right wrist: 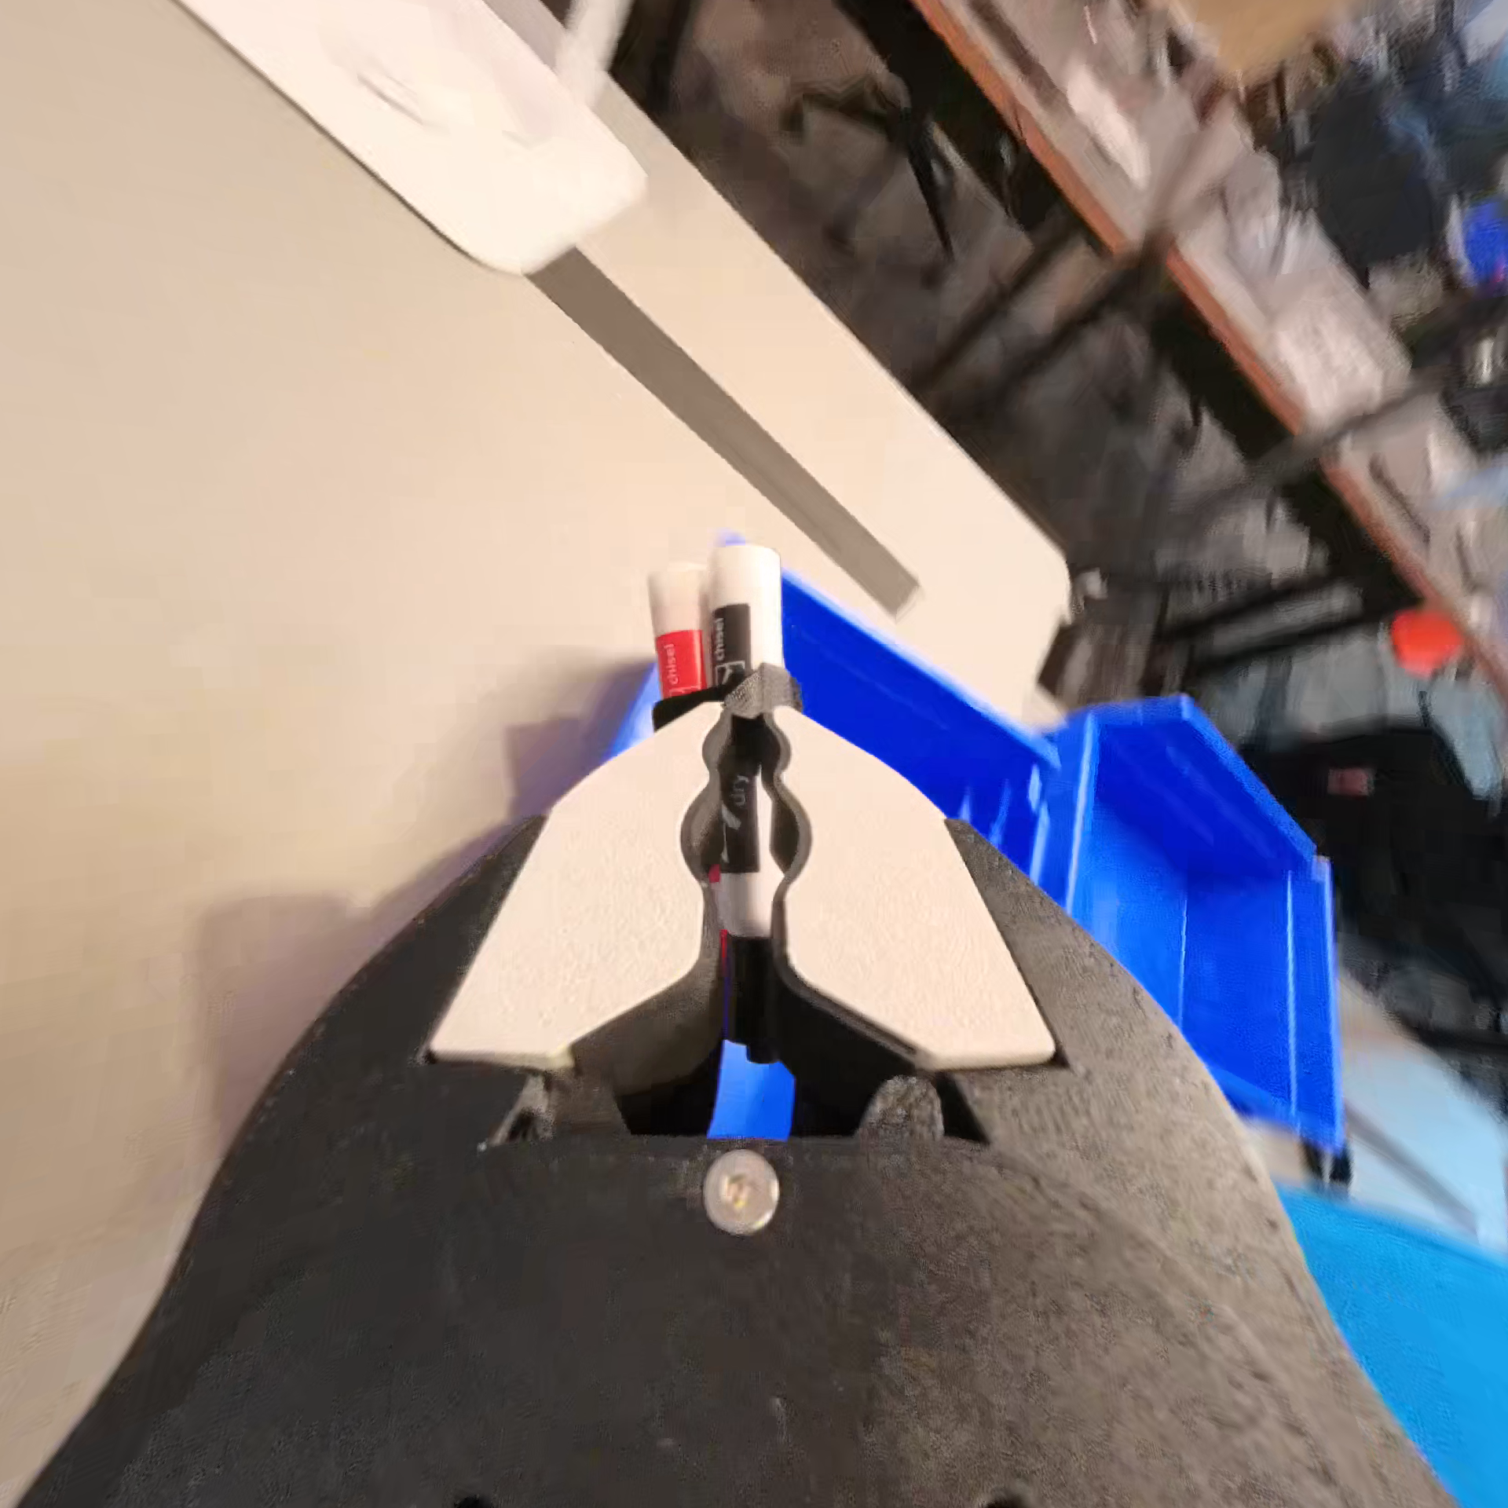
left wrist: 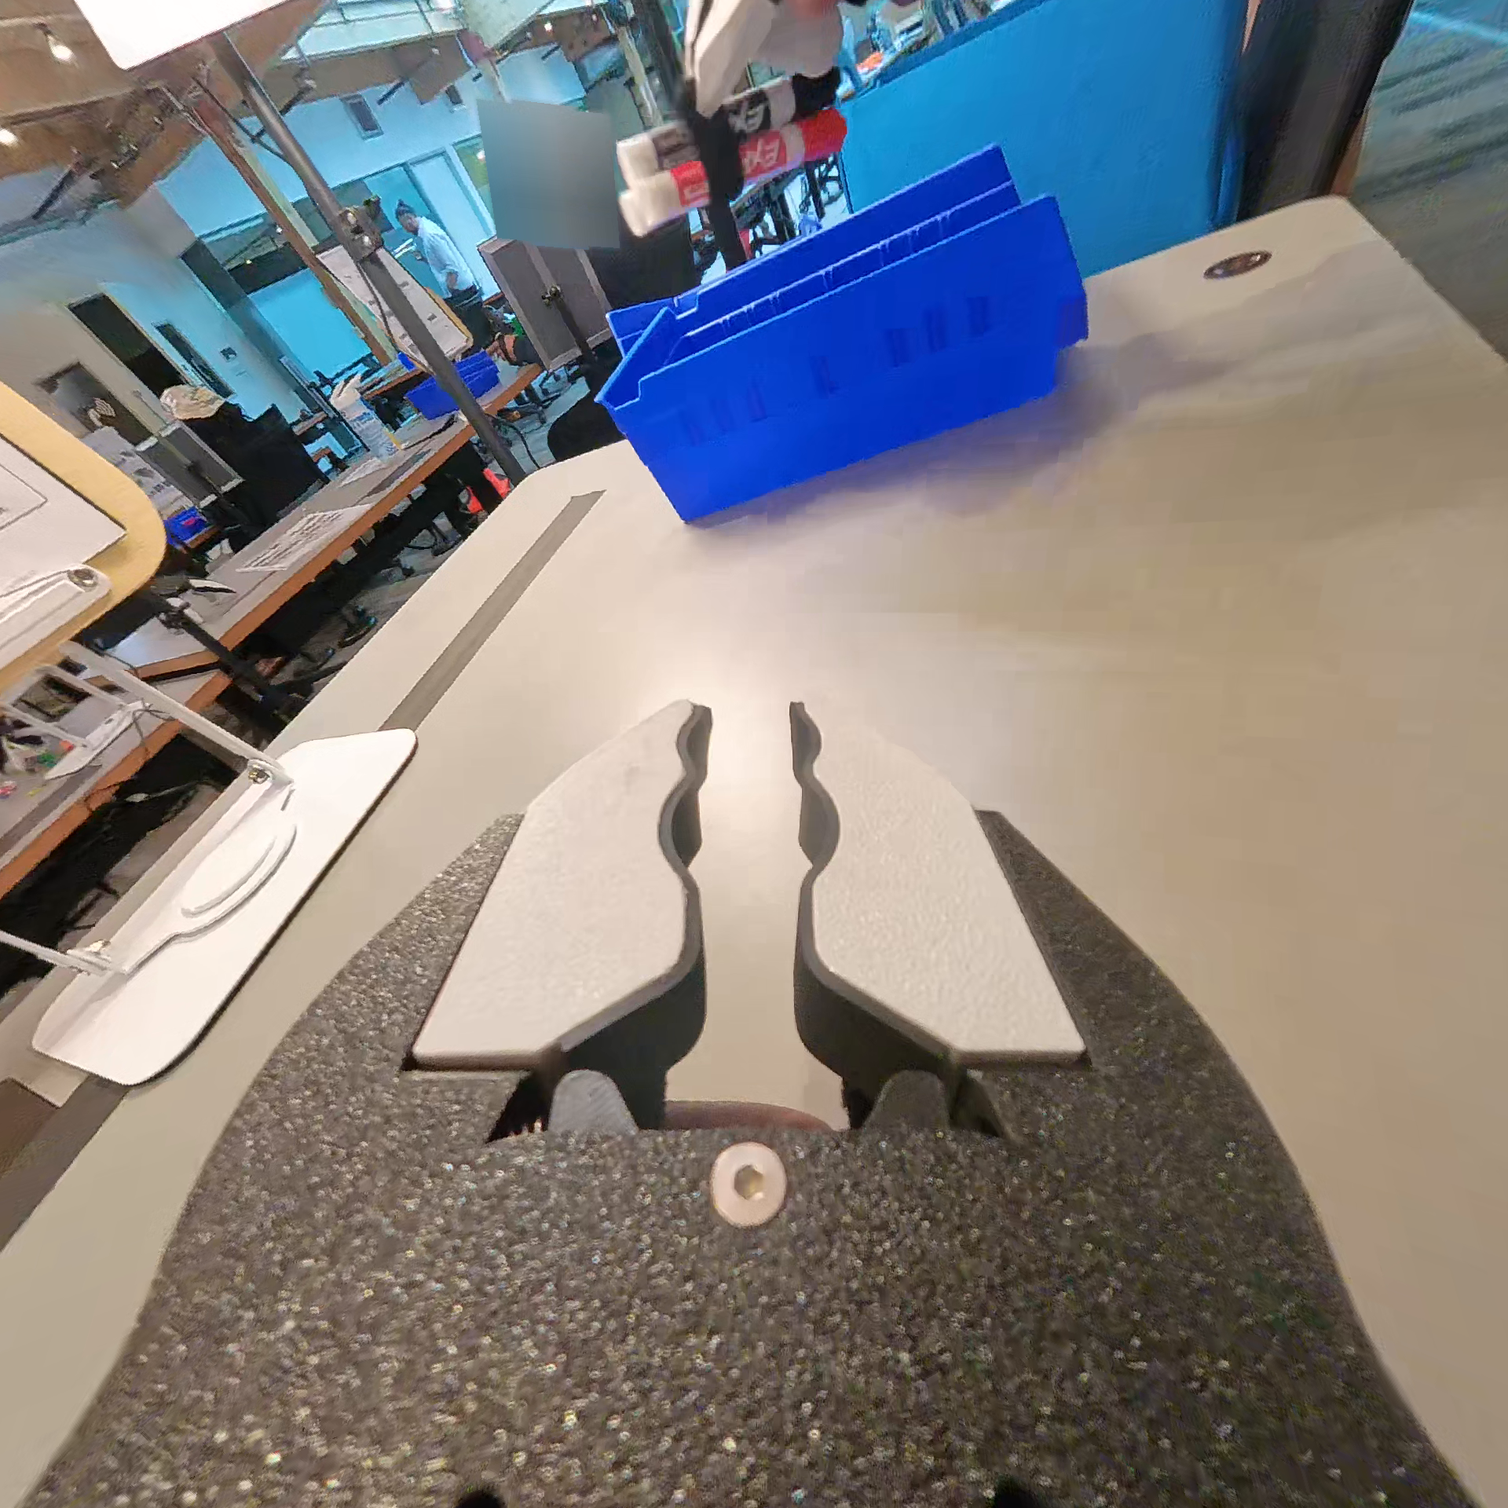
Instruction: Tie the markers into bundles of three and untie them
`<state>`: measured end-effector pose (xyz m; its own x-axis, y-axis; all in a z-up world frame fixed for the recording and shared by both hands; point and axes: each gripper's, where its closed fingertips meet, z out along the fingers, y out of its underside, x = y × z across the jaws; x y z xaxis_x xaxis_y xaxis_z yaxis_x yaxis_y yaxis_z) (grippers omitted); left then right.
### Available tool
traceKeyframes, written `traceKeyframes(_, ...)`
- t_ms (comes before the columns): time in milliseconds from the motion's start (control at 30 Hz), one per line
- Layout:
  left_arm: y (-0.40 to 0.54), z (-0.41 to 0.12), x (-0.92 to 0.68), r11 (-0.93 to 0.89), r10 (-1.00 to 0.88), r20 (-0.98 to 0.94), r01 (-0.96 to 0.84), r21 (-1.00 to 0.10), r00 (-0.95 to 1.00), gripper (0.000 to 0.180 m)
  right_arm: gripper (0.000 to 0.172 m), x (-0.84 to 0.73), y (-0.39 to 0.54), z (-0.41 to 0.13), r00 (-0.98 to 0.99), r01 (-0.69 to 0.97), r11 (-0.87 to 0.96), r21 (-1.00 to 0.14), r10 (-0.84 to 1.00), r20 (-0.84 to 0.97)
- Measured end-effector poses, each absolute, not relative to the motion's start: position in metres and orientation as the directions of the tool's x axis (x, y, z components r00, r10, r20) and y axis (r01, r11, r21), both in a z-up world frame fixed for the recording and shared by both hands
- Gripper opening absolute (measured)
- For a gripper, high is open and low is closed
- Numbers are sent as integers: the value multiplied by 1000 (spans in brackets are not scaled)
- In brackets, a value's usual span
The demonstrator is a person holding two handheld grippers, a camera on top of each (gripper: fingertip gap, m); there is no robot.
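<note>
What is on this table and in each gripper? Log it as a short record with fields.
surface: pale table
container: blue plastic bins at the far side of the table
left gripper: low over the bare table, fingers apart, nothing between them
right gripper: raised above the bins, shut on the black strap
load: strapped markers, red and black labels visible; count unclear
other: white stand base at the left table edge

The right tongs [right wrist: 747, 718] grip a strapped marker bundle [right wrist: 738, 645], apparently above the blue bin [right wrist: 1183, 857].
</note>
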<state>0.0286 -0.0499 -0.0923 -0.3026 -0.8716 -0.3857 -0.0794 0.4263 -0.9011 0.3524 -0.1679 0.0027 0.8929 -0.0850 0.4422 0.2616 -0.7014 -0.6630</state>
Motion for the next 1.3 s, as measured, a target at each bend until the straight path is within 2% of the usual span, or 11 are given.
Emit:
traceKeyframes(100, -56, -94, 29, 443, -863, -401, -76, -894, -308, 19, 7, 403, -205, -46, 930, 26, -771, -636, -215, 298)
traceKeyframes(167, -60, -94, 30, 444, -860, -403, -70, -893, -313, 18, 7, 416, -219, -81, 942, -70, -796, -601, -251, 223)
traceKeyframes(300, -59, -95, 31, 441, -864, -401, -71, -895, -305, 18, 7, 429, -231, -130, 944, -148, -834, -531, -279, 175)
traceKeyframes(433, -57, -97, 31, 435, -868, -396, -74, -898, -299, 14, 8, 447, -235, -152, 935, -198, -842, -502, -316, 163)
traceKeyframes(900, -58, -104, 32, 435, -865, -387, -93, -896, -319, 14, 17, 460, -244, -143, 923, -202, -847, -492, -332, 192)
traceKeyframes(1133, -59, -101, 32, 436, -863, -391, -84, -896, -319, 14, 21, 464, -240, -108, 917, -158, -790, -592, -339, 208)
traceKeyframes(1300, -58, -99, 32, 436, -864, -393, -77, -897, -313, 14, 22, 428, -221, -61, 934, -27, -737, -676, -259, 245)
